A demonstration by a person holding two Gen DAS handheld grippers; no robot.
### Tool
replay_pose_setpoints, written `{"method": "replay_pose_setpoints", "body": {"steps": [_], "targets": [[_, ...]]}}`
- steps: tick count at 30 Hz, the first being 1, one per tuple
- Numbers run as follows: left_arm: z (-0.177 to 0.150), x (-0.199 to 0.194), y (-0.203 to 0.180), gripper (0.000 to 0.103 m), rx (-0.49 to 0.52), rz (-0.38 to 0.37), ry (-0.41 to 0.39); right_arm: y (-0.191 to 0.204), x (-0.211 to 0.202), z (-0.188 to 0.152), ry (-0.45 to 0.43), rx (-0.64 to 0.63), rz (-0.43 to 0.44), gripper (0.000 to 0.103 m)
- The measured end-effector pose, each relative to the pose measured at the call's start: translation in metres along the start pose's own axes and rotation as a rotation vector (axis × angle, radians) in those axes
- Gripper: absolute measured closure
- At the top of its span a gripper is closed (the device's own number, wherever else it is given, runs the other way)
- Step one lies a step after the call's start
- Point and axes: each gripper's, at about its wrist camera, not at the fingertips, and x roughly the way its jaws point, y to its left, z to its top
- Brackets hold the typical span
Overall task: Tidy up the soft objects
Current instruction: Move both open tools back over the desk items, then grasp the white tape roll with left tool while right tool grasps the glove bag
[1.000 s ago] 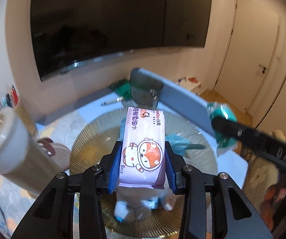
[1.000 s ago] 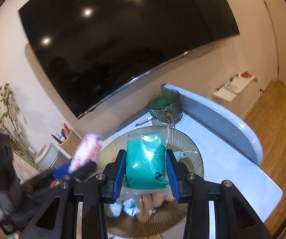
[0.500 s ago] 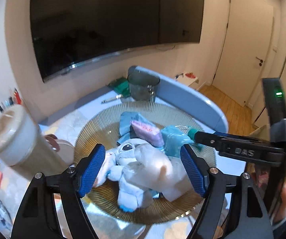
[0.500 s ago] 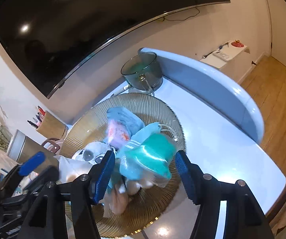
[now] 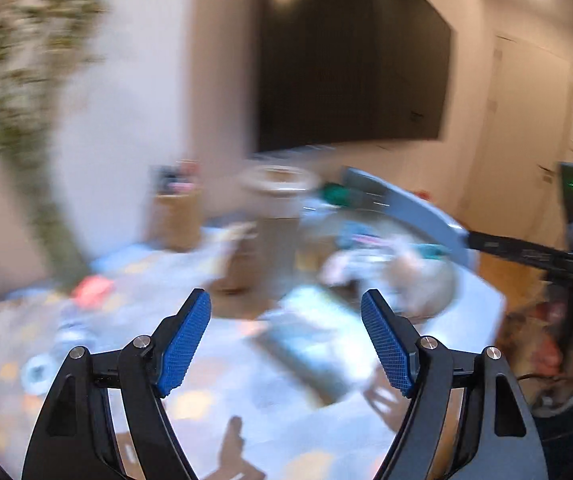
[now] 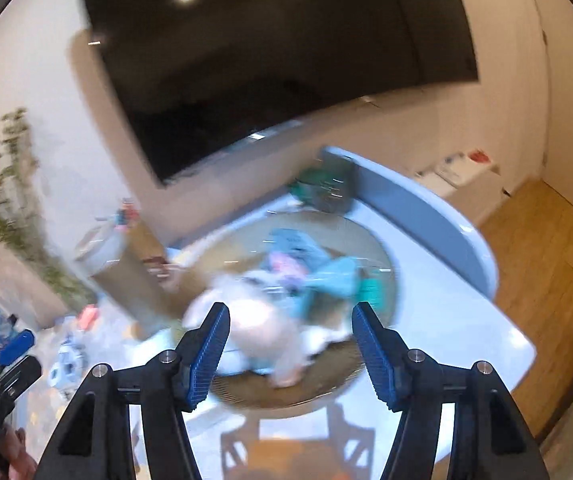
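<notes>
Both views are motion-blurred. A round golden wire basket (image 6: pixel 370 372) on the white table holds a heap of soft things: a white plush toy (image 6: pixel 262 328), a pink wipes pack (image 6: pixel 282 264) and a teal bag (image 6: pixel 338 280). My right gripper (image 6: pixel 290 344) is open and empty, above the basket's near side. My left gripper (image 5: pixel 286 340) is open and empty, over the table to the left of the basket (image 5: pixel 438 280). The right gripper (image 5: pixel 534 256) shows at the right edge of the left wrist view.
A tall brown cylinder container (image 5: pixel 274 232) and a pen holder (image 5: pixel 176 216) stand left of the basket. A dark cup (image 6: pixel 334 192) is behind it. A flat pale packet (image 5: pixel 318 340) and small items (image 5: pixel 90 292) lie on the patterned cloth. A plant (image 5: pixel 18 120) stands far left.
Both grippers let go of their packs, which now lie in the basket. Both have pulled back; the left one swung left over the table.
</notes>
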Motion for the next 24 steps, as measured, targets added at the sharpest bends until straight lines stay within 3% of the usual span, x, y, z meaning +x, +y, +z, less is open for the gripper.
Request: {"method": "replay_pose_setpoints", "body": {"steps": [3,8,11,16,19,21,24], "targets": [[-0.015,-0.025,0.060,0.027,-0.029,0.158,-0.009,0.049,-0.005,-0.011,0.003,-0.064,0.099,0.041],[-0.035,-0.055,0.157,0.027,-0.159,0.263,0.026,0.151,0.004,-0.037,0.038,-0.230,0.230,0.041],[-0.053,-0.071,0.199,0.027,-0.222,0.336,0.009,0.209,0.020,-0.060,0.085,-0.333,0.284,0.041],[-0.085,-0.061,0.254,0.027,-0.318,0.338,0.055,0.287,0.065,-0.097,0.206,-0.461,0.381,0.041],[-0.100,-0.032,0.272,0.027,-0.348,0.231,0.153,0.324,0.092,-0.113,0.269,-0.522,0.446,0.041],[-0.109,-0.004,0.270,0.027,-0.309,0.175,0.235,0.346,0.110,-0.124,0.311,-0.568,0.478,0.041],[-0.117,0.028,0.262,0.027,-0.225,0.230,0.307,0.371,0.141,-0.139,0.402,-0.625,0.523,0.041]]}}
